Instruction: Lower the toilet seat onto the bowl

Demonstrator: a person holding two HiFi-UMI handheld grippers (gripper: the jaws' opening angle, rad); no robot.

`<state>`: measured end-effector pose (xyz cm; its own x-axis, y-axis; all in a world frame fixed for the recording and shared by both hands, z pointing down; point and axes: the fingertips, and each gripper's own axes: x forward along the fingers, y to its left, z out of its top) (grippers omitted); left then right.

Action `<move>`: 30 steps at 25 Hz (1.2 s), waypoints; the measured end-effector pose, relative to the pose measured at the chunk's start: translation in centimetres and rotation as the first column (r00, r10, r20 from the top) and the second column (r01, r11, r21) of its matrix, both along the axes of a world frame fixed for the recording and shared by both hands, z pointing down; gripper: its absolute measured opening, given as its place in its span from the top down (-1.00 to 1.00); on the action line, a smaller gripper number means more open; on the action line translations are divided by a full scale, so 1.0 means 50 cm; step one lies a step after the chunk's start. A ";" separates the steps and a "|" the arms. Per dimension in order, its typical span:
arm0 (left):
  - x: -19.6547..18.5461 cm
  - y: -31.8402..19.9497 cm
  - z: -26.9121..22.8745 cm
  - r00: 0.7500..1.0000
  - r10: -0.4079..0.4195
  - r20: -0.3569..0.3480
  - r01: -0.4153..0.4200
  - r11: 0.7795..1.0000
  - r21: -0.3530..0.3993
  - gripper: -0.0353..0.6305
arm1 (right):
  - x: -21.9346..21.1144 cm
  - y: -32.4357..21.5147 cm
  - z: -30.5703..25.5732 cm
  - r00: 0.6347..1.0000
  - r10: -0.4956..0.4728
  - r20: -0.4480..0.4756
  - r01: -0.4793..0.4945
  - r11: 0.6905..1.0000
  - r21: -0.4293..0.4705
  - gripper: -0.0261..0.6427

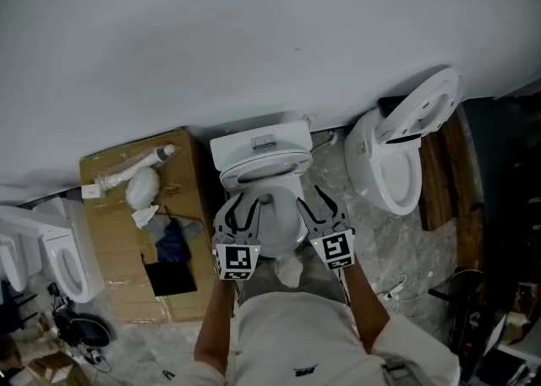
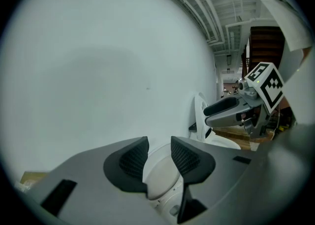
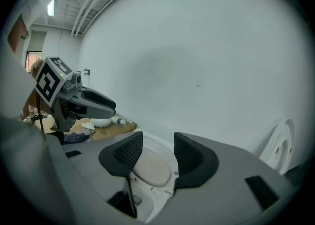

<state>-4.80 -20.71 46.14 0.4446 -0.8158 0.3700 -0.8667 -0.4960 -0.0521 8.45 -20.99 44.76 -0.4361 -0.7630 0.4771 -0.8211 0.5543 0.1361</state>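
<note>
Seen from above, a white toilet (image 1: 272, 198) stands against a pale wall (image 1: 254, 38) at centre. Its toilet seat (image 1: 265, 165) shows as an oval ring at 12 o'clock from the bowl (image 1: 283, 225), just before the tank (image 1: 262, 141); whether it lies flat is unclear. The left gripper (image 2: 159, 156) and right gripper (image 3: 158, 154) flank the bowl at 9 and 3 o'clock, each with jaws slightly apart, gripping nothing. A second toilet (image 1: 387, 165) stands at 2 o'clock, cardboard (image 1: 188, 186) at 9
</note>
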 end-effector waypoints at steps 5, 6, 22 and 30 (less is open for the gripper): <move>-0.003 -0.022 0.045 1.000 -0.028 0.010 0.028 0.999 -0.022 0.41 | 0.000 -0.031 0.039 0.999 -0.038 -0.030 0.037 0.999 -0.015 0.31; -0.002 -0.027 0.052 0.999 -0.033 0.014 0.033 0.999 -0.025 0.41 | 0.001 -0.037 0.047 0.998 -0.046 -0.035 0.045 0.999 -0.018 0.31; 0.031 -0.106 0.149 0.985 -0.151 0.078 0.155 0.986 -0.054 0.38 | 0.027 -0.128 0.166 0.978 -0.200 -0.060 0.196 0.978 -0.071 0.31; 0.043 -0.141 0.200 0.984 -0.148 0.105 0.155 0.986 -0.068 0.35 | 0.014 -0.170 0.223 0.969 -0.236 -0.073 0.232 0.971 -0.062 0.31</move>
<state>-2.64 -27.78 56.13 0.2763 -0.8388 0.4692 -0.9246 -0.3652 -0.1085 9.13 -29.47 55.89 -0.5589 -0.6168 0.5542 -0.6554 0.7381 0.1605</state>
